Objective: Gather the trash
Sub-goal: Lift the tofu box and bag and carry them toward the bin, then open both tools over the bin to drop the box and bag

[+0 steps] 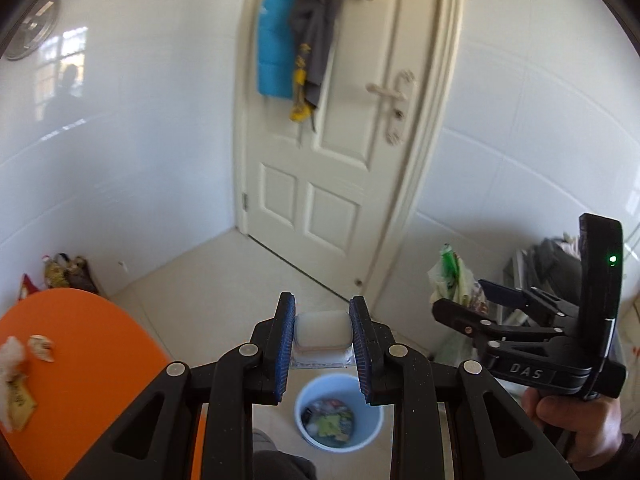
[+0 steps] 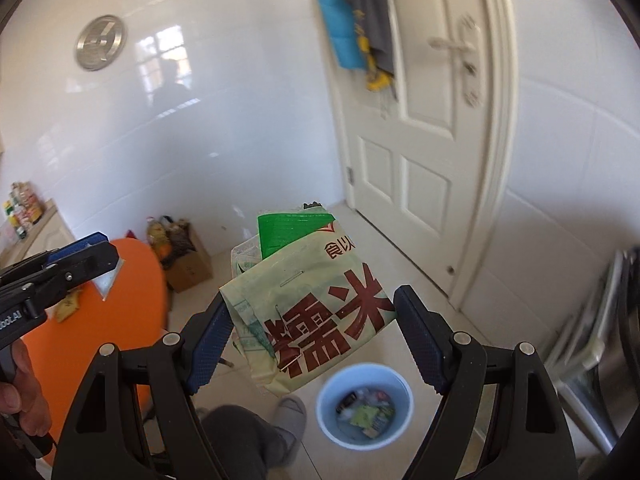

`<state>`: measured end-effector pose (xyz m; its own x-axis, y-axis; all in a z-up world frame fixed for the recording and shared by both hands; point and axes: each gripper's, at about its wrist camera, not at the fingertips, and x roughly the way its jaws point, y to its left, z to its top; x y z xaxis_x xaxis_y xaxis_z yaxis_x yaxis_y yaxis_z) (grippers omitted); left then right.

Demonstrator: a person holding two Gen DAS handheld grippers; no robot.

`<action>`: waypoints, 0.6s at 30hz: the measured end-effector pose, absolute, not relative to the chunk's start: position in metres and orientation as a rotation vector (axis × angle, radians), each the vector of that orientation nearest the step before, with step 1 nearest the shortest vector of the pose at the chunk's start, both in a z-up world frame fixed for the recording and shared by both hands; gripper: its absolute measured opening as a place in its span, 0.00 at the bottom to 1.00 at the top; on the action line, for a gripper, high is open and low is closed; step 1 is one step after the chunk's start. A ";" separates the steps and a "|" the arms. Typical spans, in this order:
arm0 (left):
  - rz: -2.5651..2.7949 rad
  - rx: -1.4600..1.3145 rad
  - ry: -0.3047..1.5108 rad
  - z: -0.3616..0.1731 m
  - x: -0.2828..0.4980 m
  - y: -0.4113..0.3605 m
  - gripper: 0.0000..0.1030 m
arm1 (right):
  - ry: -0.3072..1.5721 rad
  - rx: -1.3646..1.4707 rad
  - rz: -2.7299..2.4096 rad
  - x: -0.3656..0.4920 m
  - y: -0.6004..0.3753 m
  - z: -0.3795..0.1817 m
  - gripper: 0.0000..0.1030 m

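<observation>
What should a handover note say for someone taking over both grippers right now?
Left gripper: shut on a small white tub, held above the bin.
Right gripper: jaws wide; a rice bag sits between them, touching the left finger, with a gap at the right one, so the grip is unclear. It hangs near the bin, up and to its left.
Done: the bin already holds several wrappers.
Left: drop the tub and bag in, then fetch the scraps on the orange table.
</observation>
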<state>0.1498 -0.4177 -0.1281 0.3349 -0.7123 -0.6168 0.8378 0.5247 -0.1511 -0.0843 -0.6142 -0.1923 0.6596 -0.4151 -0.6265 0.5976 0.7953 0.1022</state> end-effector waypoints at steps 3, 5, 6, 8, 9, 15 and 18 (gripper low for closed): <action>-1.060 0.243 0.770 -0.155 0.146 -0.447 0.23 | 0.678 0.389 -0.613 -0.095 -0.644 -0.228 0.78; -1.071 0.272 0.828 -0.176 0.143 -0.466 0.23 | 0.719 0.433 -0.624 -0.096 -0.661 -0.254 0.78; -1.076 0.281 0.854 -0.184 0.145 -0.472 0.23 | 0.738 0.457 -0.626 -0.097 -0.670 -0.267 0.78; -1.077 0.305 0.909 -0.203 0.143 -0.484 0.23 | 0.777 0.490 -0.630 -0.097 -0.681 -0.290 0.78; -1.079 0.313 0.931 -0.210 0.153 -0.487 0.23 | 0.796 0.506 -0.632 -0.096 -0.687 -0.302 0.78; -1.065 0.386 1.049 -0.250 0.159 -0.515 0.24 | 0.876 0.584 -0.632 -0.090 -0.711 -0.356 0.79; -1.060 0.411 1.094 -0.263 0.161 -0.528 0.24 | 0.909 0.616 -0.640 -0.087 -0.721 -0.378 0.80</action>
<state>0.1610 -0.5283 -0.2632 0.0616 -0.4899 -0.8696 0.8536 0.4774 -0.2084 -0.0873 -0.7210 -0.3778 0.4607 -0.2368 -0.8554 0.7257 0.6554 0.2094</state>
